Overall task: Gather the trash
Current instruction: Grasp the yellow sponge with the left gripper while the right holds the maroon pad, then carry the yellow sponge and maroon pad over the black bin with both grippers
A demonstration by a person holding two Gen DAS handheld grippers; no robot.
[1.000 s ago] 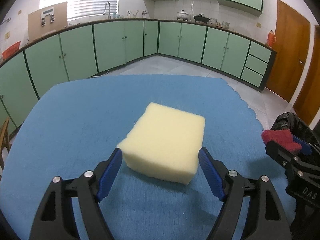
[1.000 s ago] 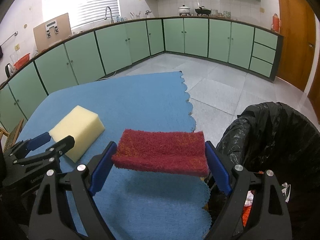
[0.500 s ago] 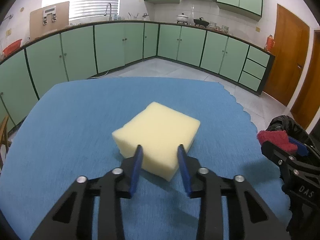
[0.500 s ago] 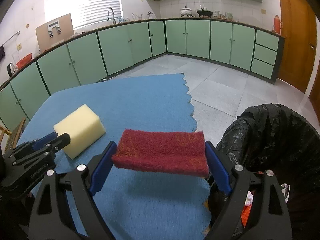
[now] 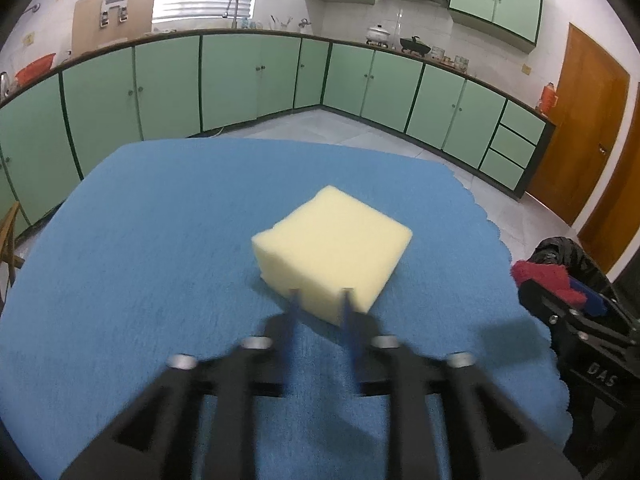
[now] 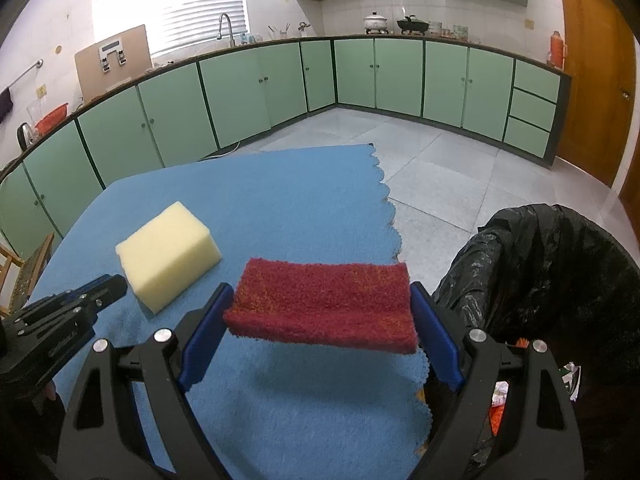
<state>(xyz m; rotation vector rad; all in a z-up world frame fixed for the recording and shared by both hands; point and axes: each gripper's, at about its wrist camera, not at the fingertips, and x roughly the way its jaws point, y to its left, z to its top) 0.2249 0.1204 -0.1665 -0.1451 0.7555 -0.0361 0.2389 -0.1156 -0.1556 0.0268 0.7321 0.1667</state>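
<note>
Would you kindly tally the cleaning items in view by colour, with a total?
Yellow: 1, the sponge on the blue cloth.
Red: 1, the scouring pad held in the right gripper.
Total: 2.

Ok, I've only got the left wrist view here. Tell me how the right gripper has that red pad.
Observer: The red pad lies flat between the right gripper's blue pads, clamped at its two short ends.
Operator: Tell me where it hangs.
Observer: Over the blue cloth's scalloped edge, beside the black bin bag and short of its opening.
Operator: Check inside the bin.
Observer: Crumpled paper and orange scraps show inside.
</note>
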